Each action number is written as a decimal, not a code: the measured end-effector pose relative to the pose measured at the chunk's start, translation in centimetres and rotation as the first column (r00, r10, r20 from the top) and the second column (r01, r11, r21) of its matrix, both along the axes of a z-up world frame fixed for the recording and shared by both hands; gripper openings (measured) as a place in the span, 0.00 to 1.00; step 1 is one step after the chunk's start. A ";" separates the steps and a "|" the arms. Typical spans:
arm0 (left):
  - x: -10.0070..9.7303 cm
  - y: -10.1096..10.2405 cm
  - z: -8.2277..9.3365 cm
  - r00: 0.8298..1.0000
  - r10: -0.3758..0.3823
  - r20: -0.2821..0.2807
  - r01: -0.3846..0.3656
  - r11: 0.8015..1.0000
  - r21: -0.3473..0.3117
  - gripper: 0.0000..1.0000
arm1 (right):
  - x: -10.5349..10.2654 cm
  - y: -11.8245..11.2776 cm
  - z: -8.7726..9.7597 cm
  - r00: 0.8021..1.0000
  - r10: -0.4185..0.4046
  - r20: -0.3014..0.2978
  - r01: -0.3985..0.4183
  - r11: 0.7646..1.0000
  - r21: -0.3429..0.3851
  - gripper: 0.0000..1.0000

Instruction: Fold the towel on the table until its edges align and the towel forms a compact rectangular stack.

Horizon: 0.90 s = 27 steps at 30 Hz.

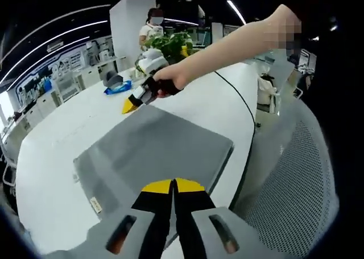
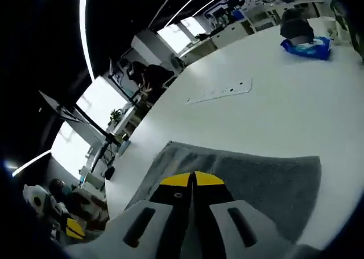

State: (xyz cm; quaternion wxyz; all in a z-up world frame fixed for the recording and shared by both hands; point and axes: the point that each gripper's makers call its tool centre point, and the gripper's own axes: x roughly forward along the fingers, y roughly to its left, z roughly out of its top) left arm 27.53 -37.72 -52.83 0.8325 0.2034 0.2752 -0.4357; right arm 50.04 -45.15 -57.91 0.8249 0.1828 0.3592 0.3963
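On the white table (image 1: 62,139), the grey towel (image 1: 153,151) lay spread flat as a broad rectangle, one long edge running close to the table's curved rim. Seen through the left gripper view, a small label (image 1: 95,204) showed at the towel's near corner. The left gripper (image 1: 173,185) stood over the towel's near edge with its yellow-tipped jaws pressed together; whether any cloth was pinched between them could not be told. At the towel's far corner, the right gripper (image 1: 130,105) was held in a person's hand (image 1: 168,79), its yellow tip down at the cloth or just beside it. A black cable (image 1: 242,99) ran along the table's edge on that side. Farther back on the table sat a blue object (image 1: 118,88) with a dark item just behind it, and a leafy green plant (image 1: 170,42) stood beyond. A white mesh chair back (image 1: 290,173) stood beside the table.

Through the right gripper view, the towel (image 2: 267,179) appeared as a grey sheet with a thicker hem, lying on the table (image 2: 273,105). The right gripper (image 2: 193,180) was over this cloth, its yellow-tipped jaws closed against each other; a grip on the fabric could not be confirmed. The blue object (image 2: 307,47) rested well apart from the towel, and a flat pale strip (image 2: 220,91) lay on the table between them.
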 end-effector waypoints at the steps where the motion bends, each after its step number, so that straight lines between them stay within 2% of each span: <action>1: 0.2 -0.3 -0.1 1.000 -0.013 0.010 0.013 1.000 0.004 0.01 | -0.2 -0.1 0.0 0.999 0.024 0.023 -0.023 0.999 -0.029 0.00; 3: 0.6 -1.6 -0.4 0.999 -0.048 0.013 0.048 0.999 -0.004 0.01 | -0.6 -1.1 -0.6 0.996 0.069 0.056 -0.061 0.989 -0.132 0.00; 4: 0.6 -2.9 -0.6 0.995 -0.095 0.013 0.095 0.995 -0.023 0.01 | -0.9 -1.1 -0.3 0.996 0.067 0.059 -0.059 0.990 -0.129 0.00; 7: 0.7 -5.1 -1.5 0.992 -0.129 0.004 0.129 0.991 -0.042 0.05 | -1.0 -1.3 0.1 0.995 0.077 0.068 -0.068 0.990 -0.122 0.00; 9: 0.3 -6.8 -2.8 0.986 -0.163 -0.045 0.161 0.986 -0.047 0.04 | -0.5 -2.1 -0.4 0.987 0.111 0.113 -0.089 0.978 -0.190 0.00; 11: 0.1 -8.4 -4.4 0.977 -0.183 -0.107 0.181 0.983 -0.033 0.01 | -0.4 -2.6 -0.9 0.986 0.122 0.116 -0.093 0.968 -0.231 0.00; 12: 0.1 -9.2 -5.1 0.974 -0.191 -0.124 0.189 0.981 -0.031 0.01 | -0.2 -2.7 -1.0 0.989 0.111 0.101 -0.087 0.973 -0.212 0.00; 13: 0.4 -10.3 -5.8 0.973 -0.191 -0.130 0.186 0.982 -0.043 0.01 | -0.4 -2.4 -0.9 0.998 0.060 0.036 -0.054 0.988 -0.148 0.00; 14: 0.5 -11.0 -6.3 0.972 -0.190 -0.139 0.185 0.981 -0.052 0.01 | -0.3 -2.3 -0.9 0.999 0.039 0.003 -0.038 0.992 -0.119 0.00; 16: 0.6 -12.6 -7.1 0.971 -0.175 -0.162 0.160 0.982 -0.096 0.01 | -0.5 -1.6 -0.7 0.996 0.078 0.031 -0.073 0.990 -0.118 0.00; 18: 0.6 -13.4 -8.0 0.972 -0.168 -0.165 0.152 0.983 -0.105 0.01 | -0.8 -1.5 -1.5 0.981 0.176 0.082 -0.156 0.966 -0.206 0.00; 19: 0.6 -13.6 -8.4 0.975 -0.158 -0.157 0.144 0.984 -0.101 0.01 | -0.9 -1.6 -2.1 0.975 0.204 0.085 -0.178 0.954 -0.240 0.00; 22: 0.6 -13.5 -9.6 0.983 -0.120 -0.138 0.108 0.990 -0.094 0.01 | -1.4 -1.8 -4.2 0.959 0.279 0.049 -0.248 0.911 -0.329 0.00; 25: 0.1 -12.8 -10.9 0.983 -0.082 -0.164 0.068 0.993 -0.092 0.01 | -1.4 -1.8 -5.6 0.944 0.325 0.059 -0.276 0.876 -0.396 0.00; 26: -0.3 -12.4 -11.8 0.981 -0.086 -0.171 0.078 0.996 -0.051 0.01 | -1.6 -1.6 -5.9 0.946 0.321 0.053 -0.276 0.877 -0.393 0.00; 27: -0.4 -11.7 -12.5 0.983 -0.100 -0.156 0.105 0.994 0.021 0.01 | -2.0 -1.5 -6.4 0.944 0.329 0.034 -0.289 0.871 -0.397 0.00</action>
